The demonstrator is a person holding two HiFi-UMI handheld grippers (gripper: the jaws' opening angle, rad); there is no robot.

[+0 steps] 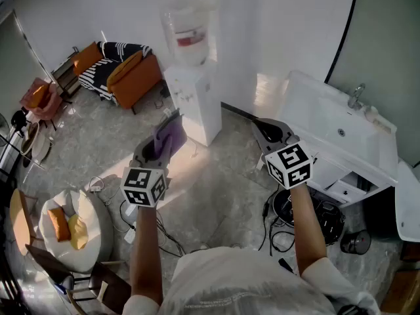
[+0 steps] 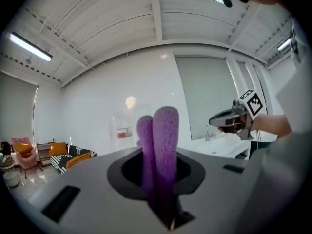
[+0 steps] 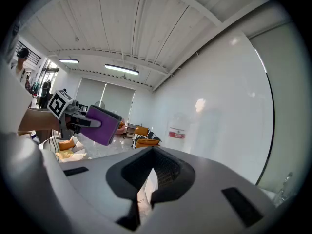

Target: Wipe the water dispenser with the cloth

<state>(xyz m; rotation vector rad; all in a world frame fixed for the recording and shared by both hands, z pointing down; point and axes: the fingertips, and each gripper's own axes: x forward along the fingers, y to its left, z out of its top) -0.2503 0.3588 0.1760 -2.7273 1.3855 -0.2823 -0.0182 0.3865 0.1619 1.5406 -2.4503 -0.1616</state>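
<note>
The white water dispenser (image 1: 195,99), with a clear bottle (image 1: 187,31) on top, stands against the far wall; it also shows faintly as the dispenser (image 2: 122,130) and the dispenser (image 3: 178,133) in the gripper views. My left gripper (image 1: 165,138) is shut on a folded purple cloth (image 1: 171,134), held in the air a short way in front of the dispenser. In the left gripper view the cloth (image 2: 163,145) stands up out of the left gripper (image 2: 159,182). My right gripper (image 1: 270,132) hangs to the right, jaws together, nothing in them. The right gripper view shows the right gripper (image 3: 148,184) and the cloth (image 3: 102,126).
A white sink cabinet (image 1: 341,133) stands at the right. An orange sofa (image 1: 128,74) and a pink chair (image 1: 39,97) are at the far left. A round white seat (image 1: 92,241) with yellow cushions is at near left. Cables (image 1: 279,231) lie on the floor by my feet.
</note>
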